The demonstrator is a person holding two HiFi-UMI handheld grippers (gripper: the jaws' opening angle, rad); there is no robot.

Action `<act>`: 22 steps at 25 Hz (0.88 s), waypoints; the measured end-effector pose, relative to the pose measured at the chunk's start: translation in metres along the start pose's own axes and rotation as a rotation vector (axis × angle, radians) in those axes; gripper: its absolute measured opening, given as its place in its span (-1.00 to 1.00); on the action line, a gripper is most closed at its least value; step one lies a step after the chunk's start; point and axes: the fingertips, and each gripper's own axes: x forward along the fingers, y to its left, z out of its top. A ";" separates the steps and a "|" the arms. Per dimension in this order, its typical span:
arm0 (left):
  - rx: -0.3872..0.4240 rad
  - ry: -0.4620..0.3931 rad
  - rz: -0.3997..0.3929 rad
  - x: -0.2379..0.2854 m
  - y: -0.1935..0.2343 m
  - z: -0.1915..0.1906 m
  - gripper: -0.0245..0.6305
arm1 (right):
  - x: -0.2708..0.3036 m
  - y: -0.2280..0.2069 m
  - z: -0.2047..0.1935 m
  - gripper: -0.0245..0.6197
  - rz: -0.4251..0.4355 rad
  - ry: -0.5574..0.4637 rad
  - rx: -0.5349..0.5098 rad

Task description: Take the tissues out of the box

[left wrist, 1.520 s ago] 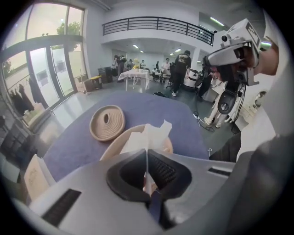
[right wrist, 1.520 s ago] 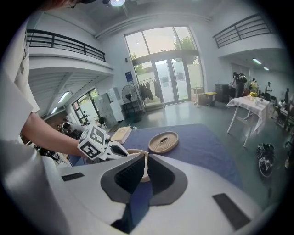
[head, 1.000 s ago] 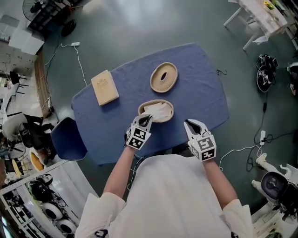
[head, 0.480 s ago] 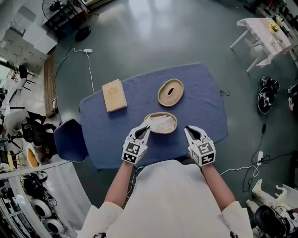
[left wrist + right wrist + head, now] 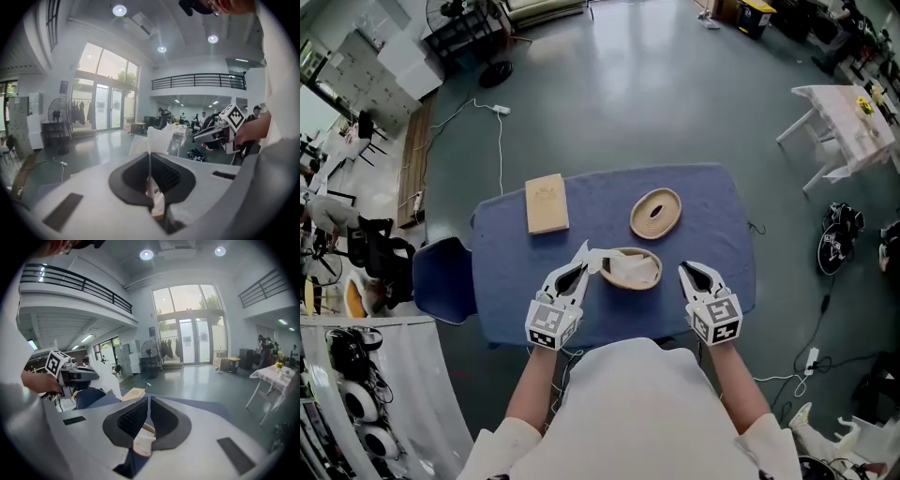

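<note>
An oval wooden tissue box (image 5: 631, 270) stands open on the blue-covered table (image 5: 712, 216), with white tissues heaped in it. Its oval lid (image 5: 656, 213), with a slot, lies just behind it. My left gripper (image 5: 577, 272) is at the box's left, raised, shut on a white tissue (image 5: 587, 257) that trails toward the box. In the left gripper view the tissue (image 5: 159, 137) stands up from between the closed jaws. My right gripper (image 5: 694, 274) is to the right of the box, shut, with nothing between its jaws. The right gripper view shows the left gripper (image 5: 70, 373) with the tissue (image 5: 102, 376).
A flat rectangular wooden box (image 5: 547, 203) lies at the table's back left. A dark blue chair (image 5: 442, 281) stands off the table's left edge. A white table (image 5: 848, 127) is on the floor far right, and cables run across the floor.
Both grippers have risen, the left one more. The left gripper has drawn a tissue up and leftward out of the box. The right gripper stays shut beside the box.
</note>
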 end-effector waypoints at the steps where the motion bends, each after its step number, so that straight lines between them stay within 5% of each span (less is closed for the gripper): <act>1: -0.004 -0.013 0.012 -0.006 0.003 0.006 -0.89 | -0.001 0.000 0.007 -0.79 0.003 -0.010 -0.006; 22: -0.066 -0.194 0.238 -0.106 0.044 0.070 -0.89 | -0.028 0.026 0.109 -0.79 0.089 -0.190 -0.122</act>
